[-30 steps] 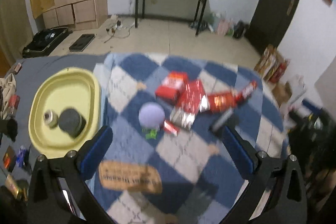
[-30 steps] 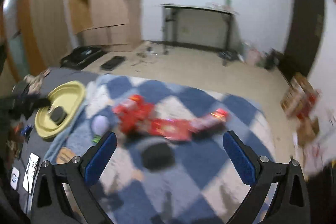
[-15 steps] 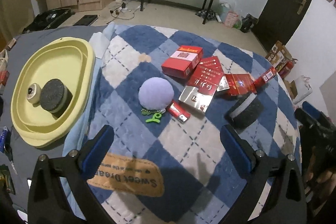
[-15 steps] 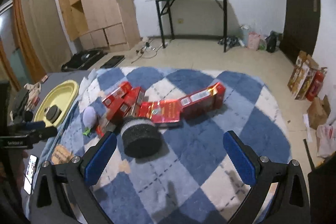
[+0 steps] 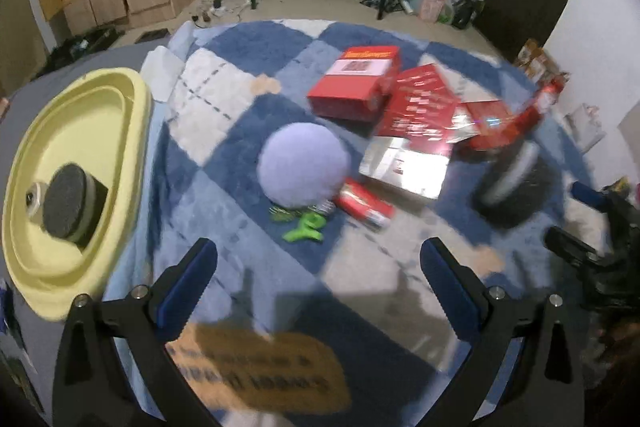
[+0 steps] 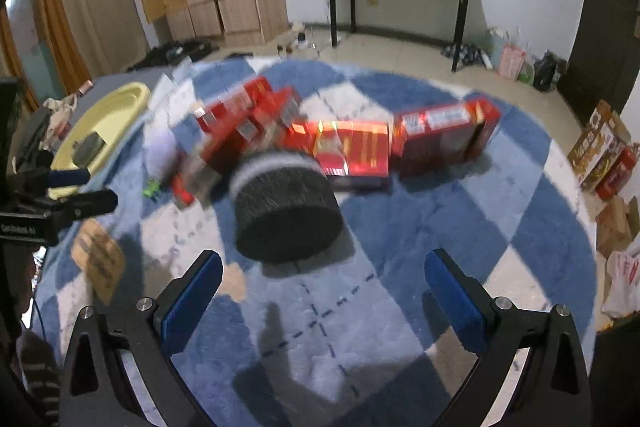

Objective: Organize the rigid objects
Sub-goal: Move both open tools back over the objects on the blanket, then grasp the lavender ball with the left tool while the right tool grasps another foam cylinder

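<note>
Two handheld black grippers with blue finger pads.

The left gripper [image 5: 319,263] has two matte black, angular plastic arms that widen toward the camera, each tipped with a flat, rectangular blue pad [image 5: 187,281] on its inner face. Small round silver screws [image 5: 139,292] sit on the top edge of each arm, two per side. The right gripper [image 6: 322,277] has the same build: black triangular-cutout arms, blue pads [image 6: 452,291] and paired silver screws [image 6: 503,303]. Seen from the right wrist camera, the left gripper's black body carries small white lettering [image 6: 16,229], too blurred to read fully.
</note>
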`<state>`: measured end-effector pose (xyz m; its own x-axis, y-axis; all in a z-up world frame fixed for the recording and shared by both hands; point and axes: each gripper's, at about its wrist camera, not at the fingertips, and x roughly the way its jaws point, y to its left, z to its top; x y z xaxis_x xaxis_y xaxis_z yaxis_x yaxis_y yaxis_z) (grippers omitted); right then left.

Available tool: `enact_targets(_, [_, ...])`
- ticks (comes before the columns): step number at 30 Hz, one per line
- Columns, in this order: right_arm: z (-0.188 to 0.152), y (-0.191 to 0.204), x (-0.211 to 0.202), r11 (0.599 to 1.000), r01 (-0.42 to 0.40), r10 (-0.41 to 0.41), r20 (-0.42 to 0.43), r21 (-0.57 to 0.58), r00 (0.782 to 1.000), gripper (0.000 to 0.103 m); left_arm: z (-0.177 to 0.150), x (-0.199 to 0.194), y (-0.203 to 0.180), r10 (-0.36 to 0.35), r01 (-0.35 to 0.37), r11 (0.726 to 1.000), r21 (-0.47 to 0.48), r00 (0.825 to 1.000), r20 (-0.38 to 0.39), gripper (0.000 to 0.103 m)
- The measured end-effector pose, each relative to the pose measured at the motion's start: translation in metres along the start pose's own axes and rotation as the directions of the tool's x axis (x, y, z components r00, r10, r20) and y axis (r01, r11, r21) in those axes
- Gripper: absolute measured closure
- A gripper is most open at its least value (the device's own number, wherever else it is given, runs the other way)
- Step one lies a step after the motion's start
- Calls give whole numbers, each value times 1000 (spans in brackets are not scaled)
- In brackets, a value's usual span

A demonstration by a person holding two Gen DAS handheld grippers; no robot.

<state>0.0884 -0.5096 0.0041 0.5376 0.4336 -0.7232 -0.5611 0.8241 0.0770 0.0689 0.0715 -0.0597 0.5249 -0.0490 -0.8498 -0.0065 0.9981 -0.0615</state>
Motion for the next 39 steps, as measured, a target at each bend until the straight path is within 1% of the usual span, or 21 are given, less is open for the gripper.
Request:
enact_targets(2, [0,-1,10,1000,-18,18,-12,-21,1000,0,5,13,6,24,-23,999,24,1000,-20,2])
enact_targets(3, [1,0,12,999,-25,25,-8,-32,1000,0,8,19,10,22,-21,1000,19,999,-29,2])
enact_targets(5, [5,4,21,998,-37,38,5,-50,999,0,13,26,16,-10,10,1000,-2,1000,-29,2])
enact_targets(6, [8,6,26,998,-34,34,11,-52,999,0,17,29,18,-38,37,999,-18,999,-12,2])
enact_targets(7, [9,7,31,998,-31,32,18,-50,999,0,19,32,19,-47,46,999,-28,999,-5,2])
enact_targets(12, [16,12,60,998,-12,14,32,-70,999,0,31,53,24,-57,57,994,-90,998,-1,3])
enact_targets(15, [20,13,79,998,-26,27,18,-60,999,1,32,60,27,-66,65,992,-111,998,1,5])
enact_targets(16, [21,13,84,998,-35,36,14,-57,999,1,32,61,30,-70,70,990,-126,998,1,11])
enact_targets(17, [22,14,88,997,-36,37,17,-61,999,2,33,62,33,-80,78,986,-145,997,-7,24])
enact_targets(18, [23,16,92,997,-30,31,22,-68,999,9,33,62,36,-86,83,984,-155,996,-12,28])
enact_targets(19, [24,16,96,997,-23,24,19,-74,1000,15,33,59,38,-104,102,982,-161,995,-1,40])
enact_targets(20, [24,17,100,996,-25,27,12,-81,1000,26,32,57,37,-124,122,979,-161,992,0,46])
enact_targets(21, [25,18,100,996,-38,39,15,-84,999,36,32,56,36,-119,117,980,-158,993,-4,46])
enact_targets(22, [25,21,99,995,-44,46,24,-94,999,36,32,54,35,-115,113,982,-150,993,-6,46])
enact_targets(24, [25,26,97,993,-25,28,28,-118,999,36,29,50,32,-128,125,982,-140,992,-12,46])
enact_targets(28, [29,27,79,994,-28,34,62,-103,997,36,30,23,29,-133,132,982,-134,991,4,46])
enact_targets(31, [41,29,41,995,-48,61,143,-93,988,36,30,-14,24,-109,112,990,-84,993,49,46])
enact_targets(34, [47,34,-3,992,-92,111,243,-86,964,36,27,-44,18,-101,106,993,-42,990,100,46])
enact_targets(36, [45,37,-16,992,-96,114,252,-83,961,36,27,-56,22,-92,98,994,-55,990,104,46])
enact_targets(38, [39,41,-20,991,-104,122,237,-86,964,36,28,-68,30,-92,100,993,-70,989,112,46])
enact_targets(39, [37,44,-21,990,-103,124,233,-99,965,36,30,-75,37,-78,87,994,-67,989,123,46])
